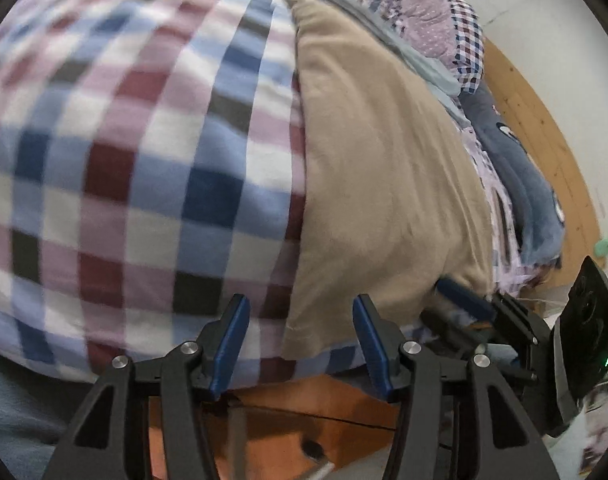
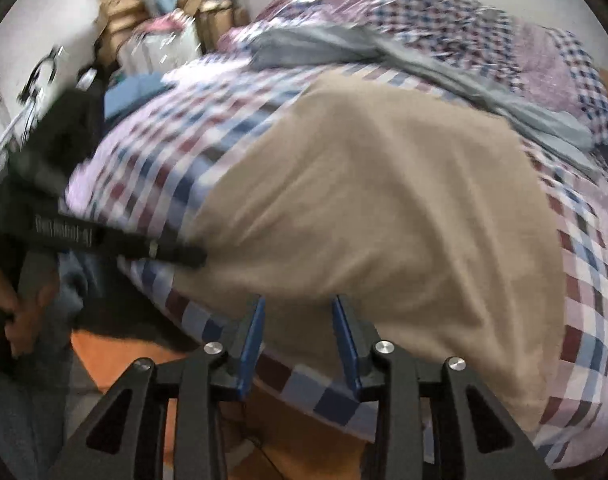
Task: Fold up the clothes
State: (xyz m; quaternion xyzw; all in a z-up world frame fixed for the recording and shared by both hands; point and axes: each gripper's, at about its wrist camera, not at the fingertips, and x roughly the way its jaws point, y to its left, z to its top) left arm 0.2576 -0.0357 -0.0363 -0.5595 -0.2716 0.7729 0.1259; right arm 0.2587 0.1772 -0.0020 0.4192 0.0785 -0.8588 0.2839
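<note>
While both hover over the beige garment [image 2: 375, 208], left tongs [image 1: 302, 320] apart, right tongs [image 2: 298, 320] apart, gripping nothing.

Bed and clutter around it
Checked bedspread [image 1: 144, 152] ahead of the jaws; orange floor [image 1: 323, 412] beneath them; cardboard boxes [image 2: 124, 12] far ahead-left.
</note>
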